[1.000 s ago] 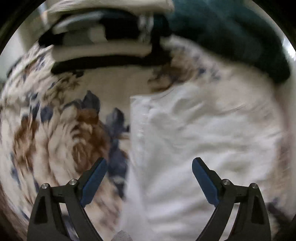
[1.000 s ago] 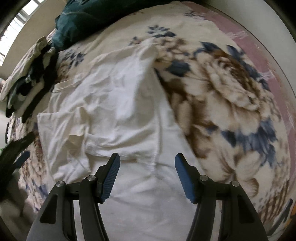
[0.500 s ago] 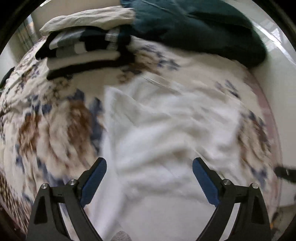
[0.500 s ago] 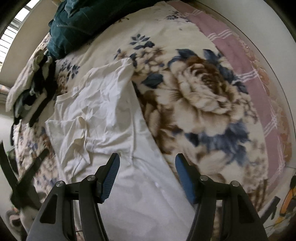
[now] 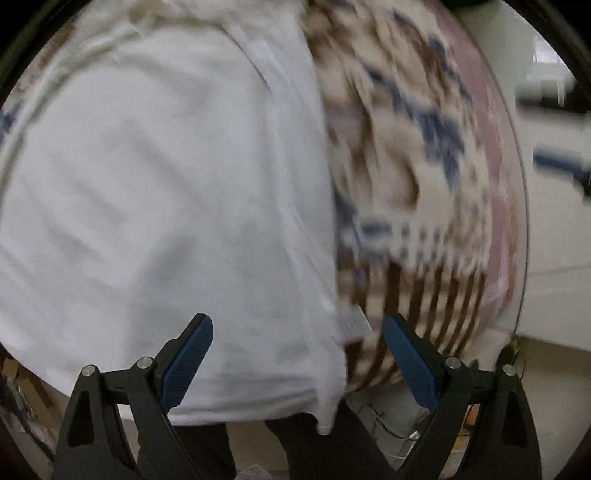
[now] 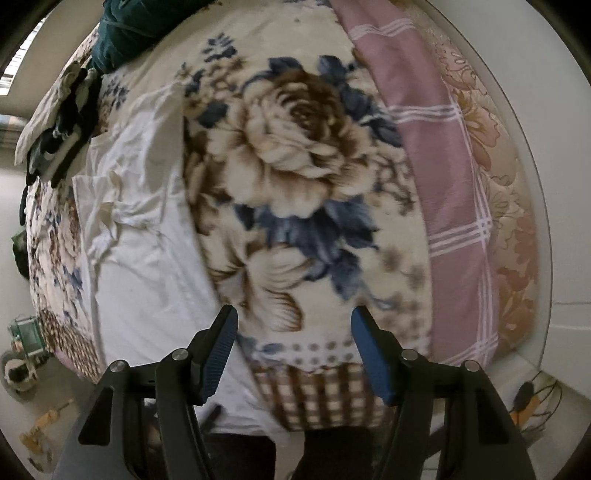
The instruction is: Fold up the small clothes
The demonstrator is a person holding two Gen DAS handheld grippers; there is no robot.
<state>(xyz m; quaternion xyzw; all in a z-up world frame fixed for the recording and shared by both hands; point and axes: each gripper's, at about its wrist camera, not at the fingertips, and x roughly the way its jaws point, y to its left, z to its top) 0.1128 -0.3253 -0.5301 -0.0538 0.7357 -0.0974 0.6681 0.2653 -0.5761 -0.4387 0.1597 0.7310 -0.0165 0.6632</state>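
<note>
A white T-shirt (image 5: 155, 192) lies spread on the flowered bed cover (image 6: 295, 155). In the left wrist view it fills the left and middle, its lower hem and right corner with a small label near the bed's front edge. My left gripper (image 5: 297, 363) is open and empty just above that hem corner. In the right wrist view the shirt (image 6: 136, 229) lies at the left, wrinkled. My right gripper (image 6: 293, 354) is open and empty over the flowered cover, to the right of the shirt.
A stack of folded striped clothes (image 6: 59, 125) and a dark teal blanket (image 6: 125, 26) lie at the far end of the bed. A pink checked sheet (image 6: 443, 184) runs along the right side. The floor with clutter (image 6: 26, 354) lies beyond the front edge.
Both grippers pulled back toward the bed's front edge. The left swung down to the shirt's hem corner. The right moved right, off the shirt and over the flowered cover.
</note>
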